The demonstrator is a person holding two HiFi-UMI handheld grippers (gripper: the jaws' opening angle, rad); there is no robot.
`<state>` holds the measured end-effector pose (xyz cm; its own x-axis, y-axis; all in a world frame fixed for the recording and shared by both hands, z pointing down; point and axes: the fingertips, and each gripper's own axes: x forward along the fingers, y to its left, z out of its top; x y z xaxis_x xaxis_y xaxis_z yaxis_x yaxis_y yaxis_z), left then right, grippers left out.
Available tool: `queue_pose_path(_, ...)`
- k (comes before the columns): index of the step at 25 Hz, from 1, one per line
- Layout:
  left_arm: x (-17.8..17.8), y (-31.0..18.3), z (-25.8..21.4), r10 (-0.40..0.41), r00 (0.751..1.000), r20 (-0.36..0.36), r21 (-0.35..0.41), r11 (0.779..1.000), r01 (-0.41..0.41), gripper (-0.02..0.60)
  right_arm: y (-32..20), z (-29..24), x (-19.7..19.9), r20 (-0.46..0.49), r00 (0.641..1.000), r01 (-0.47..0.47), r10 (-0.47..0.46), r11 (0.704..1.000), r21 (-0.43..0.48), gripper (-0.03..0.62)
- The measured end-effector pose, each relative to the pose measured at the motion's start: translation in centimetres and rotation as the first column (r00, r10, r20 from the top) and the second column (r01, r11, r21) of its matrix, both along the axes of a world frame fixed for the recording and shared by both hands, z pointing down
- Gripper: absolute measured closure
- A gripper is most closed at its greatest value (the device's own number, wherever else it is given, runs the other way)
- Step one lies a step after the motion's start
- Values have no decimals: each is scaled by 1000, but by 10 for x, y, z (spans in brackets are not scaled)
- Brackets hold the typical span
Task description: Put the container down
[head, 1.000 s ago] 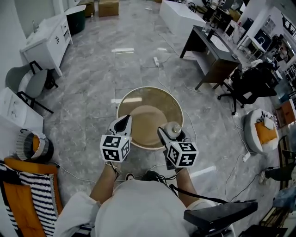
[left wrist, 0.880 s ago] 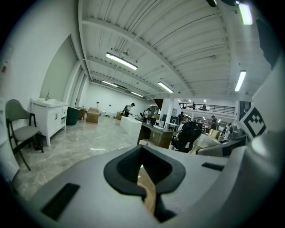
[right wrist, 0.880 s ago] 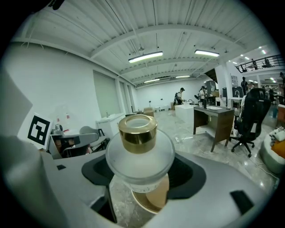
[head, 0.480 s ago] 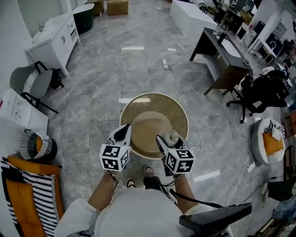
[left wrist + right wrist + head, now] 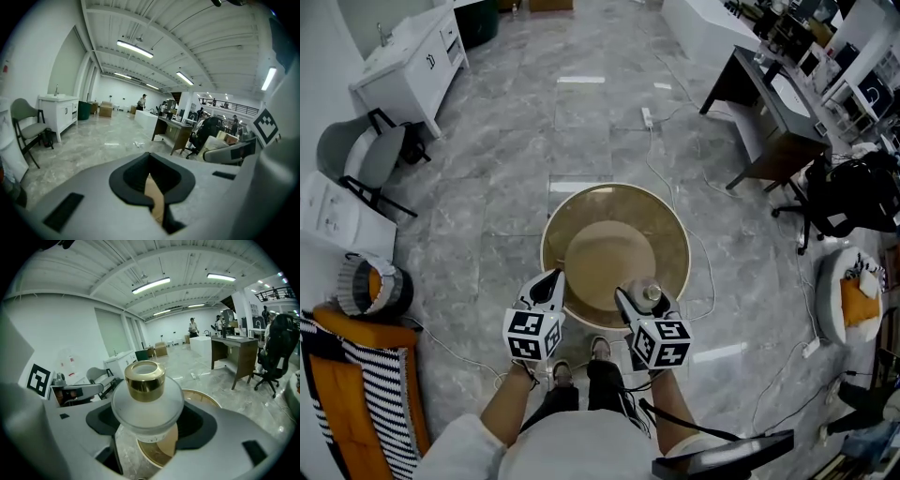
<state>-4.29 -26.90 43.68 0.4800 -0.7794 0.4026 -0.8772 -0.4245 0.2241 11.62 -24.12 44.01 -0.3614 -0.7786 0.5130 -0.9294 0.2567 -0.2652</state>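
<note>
The right gripper (image 5: 639, 298), low centre of the frame, has its fingers clamped on the frosted, gold-collared container (image 5: 652, 292), above the near edge of the round table (image 5: 572, 211). The left gripper (image 5: 547, 285) fingers are pressed together, empty. Released this close to the rim, the container could tip off.

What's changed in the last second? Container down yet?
Not yet. Both tools eased back toward the near edge of the round table, and the person's shoes came into view. Nothing taken or released: right tool still clamps the gold-collared glass container, left tool still shut, empty.
</note>
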Motion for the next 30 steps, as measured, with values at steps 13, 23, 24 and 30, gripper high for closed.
queue_pose_path(13,22,-25,118,-25,999,24,-98,995,27,578,-29,109,18,24,999,29,-27,996,-79,253)
queue_pose_path(23,44,-39,204,-39,999,22,-153,987,42,580,-49,187,30,30,999,47,-44,993,-108,253)
queue_pose_path(24,46,-37,209,-38,999,24,-162,986,41,579,-48,192,31,29,998,50,-47,992,-112,253)
queue_pose_path(30,53,-31,220,-26,999,35,-191,981,33,580,-50,208,36,23,997,71,-69,988,-136,253)
